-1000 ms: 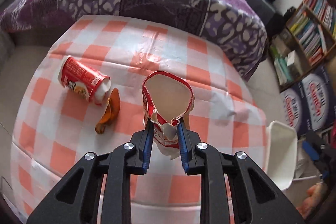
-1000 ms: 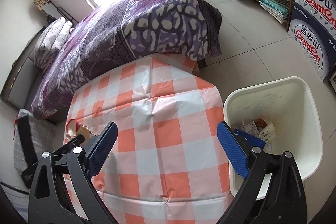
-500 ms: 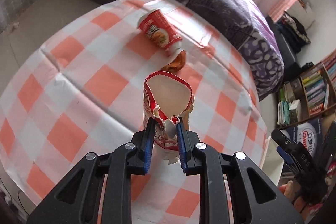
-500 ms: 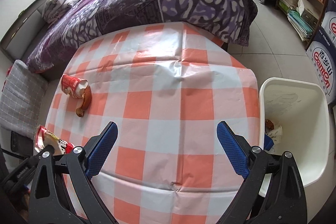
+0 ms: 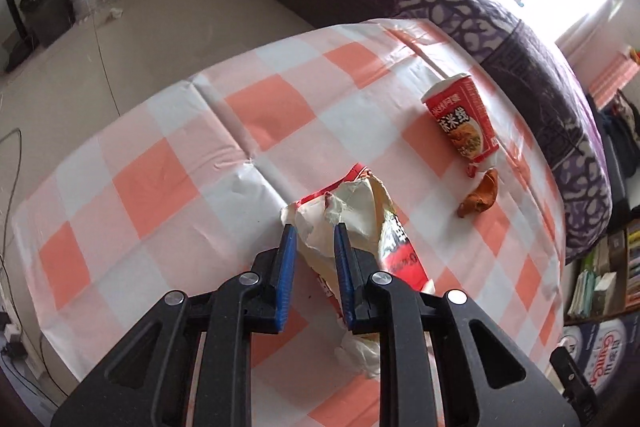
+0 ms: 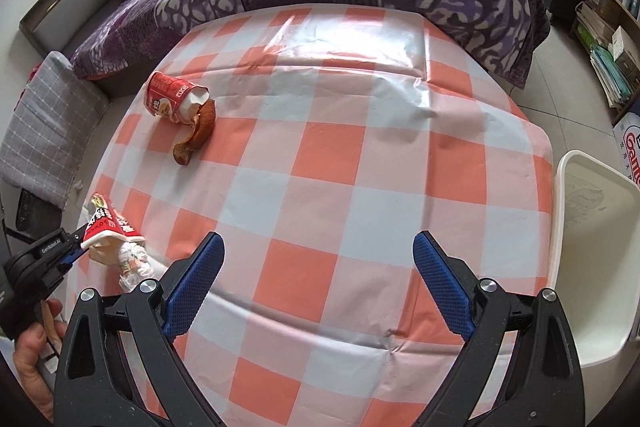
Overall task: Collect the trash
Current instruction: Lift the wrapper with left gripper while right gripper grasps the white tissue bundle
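— What do we have on the counter (image 6: 320,187)?

— We see a red paper cup (image 6: 170,97) lying on its side near the far left edge, torn white mouth toward the middle. A brown, curled banana peel (image 6: 196,137) lies touching that mouth.

— And the crumpled wrapper (image 5: 360,223)?

— We see it red outside and white inside, torn open and creased, near the near left corner. It is pinched in the left gripper (image 5: 312,239); whether its lower end touches the cloth we cannot tell.

— The bin (image 6: 592,267)?

— We see a white plastic bin standing just beside the counter's right edge, its opening upward.
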Motion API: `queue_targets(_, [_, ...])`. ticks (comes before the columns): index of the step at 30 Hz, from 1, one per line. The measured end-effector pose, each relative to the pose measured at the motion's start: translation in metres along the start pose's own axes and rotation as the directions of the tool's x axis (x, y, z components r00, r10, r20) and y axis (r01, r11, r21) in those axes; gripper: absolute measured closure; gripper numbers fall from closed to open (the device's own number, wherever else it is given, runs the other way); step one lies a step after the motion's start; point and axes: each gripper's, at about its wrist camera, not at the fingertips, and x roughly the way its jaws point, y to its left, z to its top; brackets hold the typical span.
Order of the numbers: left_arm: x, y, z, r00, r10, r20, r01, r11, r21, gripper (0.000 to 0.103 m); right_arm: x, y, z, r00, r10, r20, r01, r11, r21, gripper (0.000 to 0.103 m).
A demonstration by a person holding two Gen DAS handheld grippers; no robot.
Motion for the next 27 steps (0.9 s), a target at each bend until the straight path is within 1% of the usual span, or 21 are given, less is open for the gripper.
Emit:
queue_targets(3, [0.008,0.014,0.003,0.998,-0.055,-0.026,0.053,0.995,-0.085,0.087,0.001,0.01,-0.002,1.0,0.009,0.007,-0.009,0.999,-0.045,0.012])
queue_targets(7, [0.009,0.023,0.008,0.986,-0.156,-0.063,0.144,0.977,-0.157,0.085,0.007,0.028,-0.009,1.0,0.012,-0.007,-0.013,0.993,-0.118,0.012])
queue_targets(9, [0.008,0.026,0.008,0.979,-0.188,-0.073,0.171,0.965,-0.201,0.053,0.008,0.034,-0.011,1.0,0.007,-0.01,-0.008,0.99,-0.142,0.012])
queue_targets(10, [0.008,0.029,0.009,0.977,-0.199,-0.073,0.177,0.957,-0.232,0.024,0.008,0.035,-0.012,1.0,0.003,-0.01,-0.004,0.989,-0.15,0.012])
queue_targets(11, [0.005,0.032,0.009,0.977,-0.204,-0.062,0.182,0.948,-0.262,0.021,0.008,0.036,-0.012,1.0,0.0,-0.009,-0.001,0.988,-0.154,0.012])
queue_targets(12, [0.004,0.033,0.01,0.975,-0.215,-0.056,0.191,0.941,-0.28,0.021,0.008,0.036,-0.012,1.0,-0.002,-0.008,0.001,0.988,-0.154,0.012])
queue_targets(14, [0.004,0.029,0.014,0.971,-0.234,-0.058,0.209,0.936,-0.282,0.021,0.007,0.034,-0.012,1.0,-0.005,-0.007,0.004,0.99,-0.143,0.012])
queue_targets(18, [0.009,0.01,0.021,0.966,-0.251,-0.059,0.23,0.941,-0.247,0.021,0.009,0.027,-0.012,1.0,-0.009,-0.019,0.007,0.993,-0.118,0.012])
queue_targets(20, [0.012,-0.003,0.025,0.964,-0.254,-0.08,0.234,0.951,-0.201,0.021,0.01,0.025,-0.013,1.0,-0.005,-0.03,0.002,0.994,-0.113,0.012])
queue_targets(21, [0.014,-0.01,0.028,0.968,-0.236,-0.086,0.22,0.961,-0.167,0.021,0.011,0.025,-0.014,0.999,-0.005,-0.033,0.002,0.993,-0.116,0.012])
queue_targets(22, [0.016,-0.013,0.029,0.98,-0.177,-0.091,0.163,0.976,-0.146,0.021,0.011,0.026,-0.014,0.999,-0.006,-0.034,0.002,0.993,-0.122,0.012])
queue_targets(23, [0.019,-0.014,0.028,0.988,-0.113,-0.106,0.098,0.986,-0.135,0.021,0.012,0.027,-0.015,0.999,-0.008,-0.035,0.003,0.992,-0.13,0.012])
queue_targets(24, [0.025,-0.013,0.026,0.987,-0.093,-0.13,0.076,0.988,-0.133,0.021,0.014,0.028,-0.016,0.999,-0.01,-0.039,0.005,0.99,-0.14,0.012])
queue_targets(25, [0.032,-0.011,0.023,0.981,-0.11,-0.16,0.088,0.986,-0.143,0.021,0.015,0.03,-0.017,0.999,-0.01,-0.041,0.004,0.989,-0.146,0.012])
queue_targets(27, [0.042,-0.005,0.019,0.967,-0.154,-0.203,0.119,0.977,-0.175,0.033,0.017,0.034,-0.018,0.999,0.005,-0.046,-0.012,0.988,-0.151,0.012])
